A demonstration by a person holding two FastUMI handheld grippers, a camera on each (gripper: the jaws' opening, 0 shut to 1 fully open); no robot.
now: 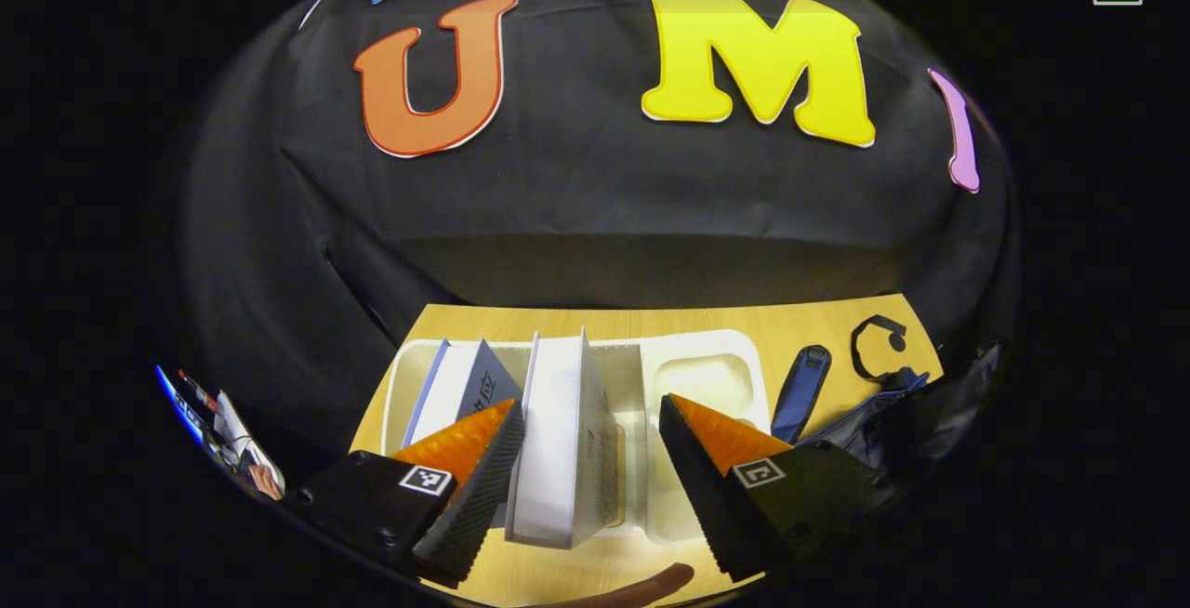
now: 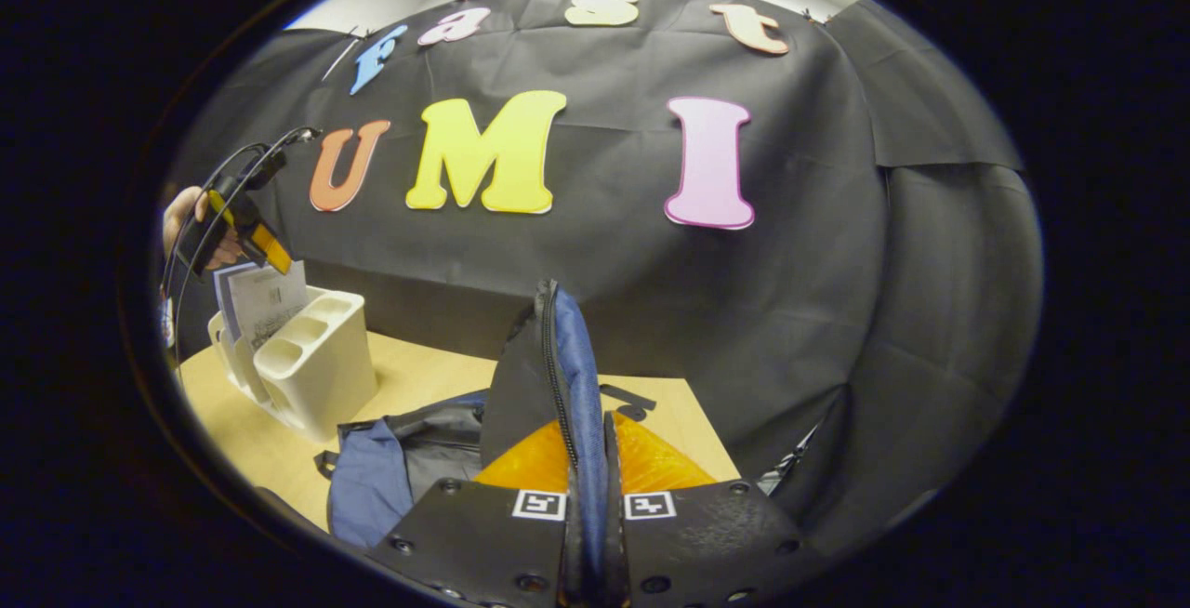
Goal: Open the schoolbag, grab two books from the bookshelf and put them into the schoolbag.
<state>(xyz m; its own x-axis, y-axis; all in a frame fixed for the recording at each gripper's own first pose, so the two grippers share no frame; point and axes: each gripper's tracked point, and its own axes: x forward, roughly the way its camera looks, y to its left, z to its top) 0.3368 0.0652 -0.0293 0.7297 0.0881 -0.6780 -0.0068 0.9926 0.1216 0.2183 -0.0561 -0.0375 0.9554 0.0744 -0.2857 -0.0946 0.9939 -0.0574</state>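
Schoolbag (image 2: 409, 469), lower centre, has its flap (image 2: 567, 376) pinched by the right gripper (image 2: 588, 496); left gripper (image 1: 590, 459) gapes around a book (image 1: 562, 441) in the bookshelf (image 1: 707, 376). Close squarely before lifting.

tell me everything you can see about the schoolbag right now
The schoolbag is soft blue and grey fabric, slumped on the wooden table to the right of the white bookshelf. The right gripper is shut on a flap of it, lifting that edge upright so the zipper line shows along it. A dark strap lies on the table behind. In the left gripper view its blue strap and dark body sit beside the shelf.
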